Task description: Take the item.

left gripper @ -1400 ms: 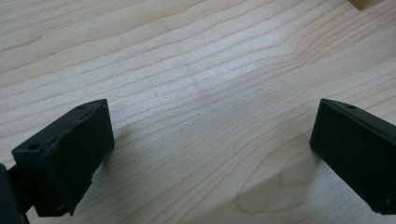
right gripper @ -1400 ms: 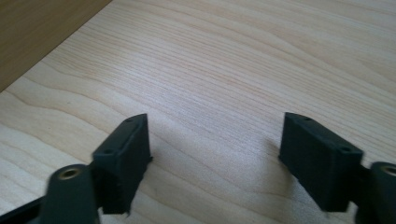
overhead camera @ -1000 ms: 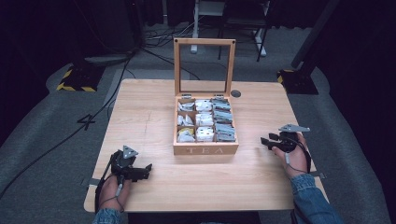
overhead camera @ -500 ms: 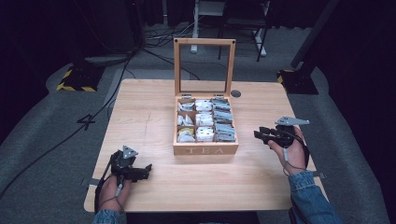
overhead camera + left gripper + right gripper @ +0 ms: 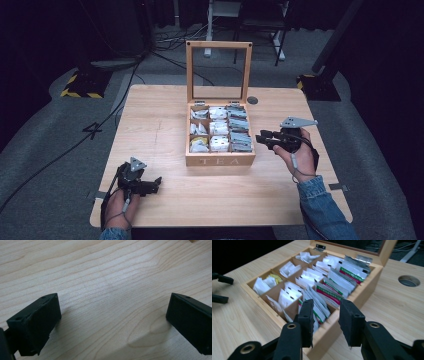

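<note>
Partly blurred tea box point(image 5: 362, 277) beyond the parted right gripper point(image 5: 325, 322); left gripper point(image 5: 112, 315) wide apart.

tea packet print point(image 5: 329, 291) too blurred to read

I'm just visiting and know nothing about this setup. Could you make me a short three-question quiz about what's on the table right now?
1. True or false: the lid of the tea box is shut.
2. Which gripper is closer to the box? A) left gripper B) right gripper
3. Fill in: the word on the front of the box reads ____.

Key:
1. False. The lid stands upright and the tea bags are exposed.
2. B. It is at the box's right side with open jaws pointed at it; the left gripper, jaws wide open, is over bare table.
3. TEA.
</note>
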Available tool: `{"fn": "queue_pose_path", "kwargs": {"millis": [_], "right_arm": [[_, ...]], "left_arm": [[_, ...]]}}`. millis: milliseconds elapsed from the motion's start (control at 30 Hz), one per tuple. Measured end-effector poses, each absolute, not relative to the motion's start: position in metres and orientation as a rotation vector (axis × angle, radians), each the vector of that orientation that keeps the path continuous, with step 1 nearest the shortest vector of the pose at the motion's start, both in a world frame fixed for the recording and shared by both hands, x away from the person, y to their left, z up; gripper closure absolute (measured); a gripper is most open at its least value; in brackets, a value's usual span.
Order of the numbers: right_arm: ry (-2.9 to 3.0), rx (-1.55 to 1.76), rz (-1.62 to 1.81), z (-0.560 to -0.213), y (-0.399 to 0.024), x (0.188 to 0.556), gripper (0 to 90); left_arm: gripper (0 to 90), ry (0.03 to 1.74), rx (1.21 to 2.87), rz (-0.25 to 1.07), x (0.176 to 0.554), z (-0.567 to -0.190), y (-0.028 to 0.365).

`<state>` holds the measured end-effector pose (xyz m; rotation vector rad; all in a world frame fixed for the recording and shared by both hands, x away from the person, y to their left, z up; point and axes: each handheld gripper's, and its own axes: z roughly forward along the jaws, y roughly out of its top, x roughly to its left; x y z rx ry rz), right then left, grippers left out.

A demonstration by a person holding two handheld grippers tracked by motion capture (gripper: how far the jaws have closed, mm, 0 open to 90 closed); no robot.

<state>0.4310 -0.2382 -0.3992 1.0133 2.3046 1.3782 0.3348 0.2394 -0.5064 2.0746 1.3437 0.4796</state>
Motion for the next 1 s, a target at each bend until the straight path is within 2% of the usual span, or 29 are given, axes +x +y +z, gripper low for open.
{"fn": "queue_pose_path", "kwargs": {"millis": [567,1000], "right_arm": [[2.402,0.903,1.465,-0.387,-0.182,0.432,63.1],[2.583,0.812,1.379,-0.411,-0.134,0.438,65.6]], "left_arm": [[0.0,1.347,2.075,0.48,0.335,-0.506,0.239],[0.1,1.366,2.067,0.492,0.333,-0.506,0.239]]}}
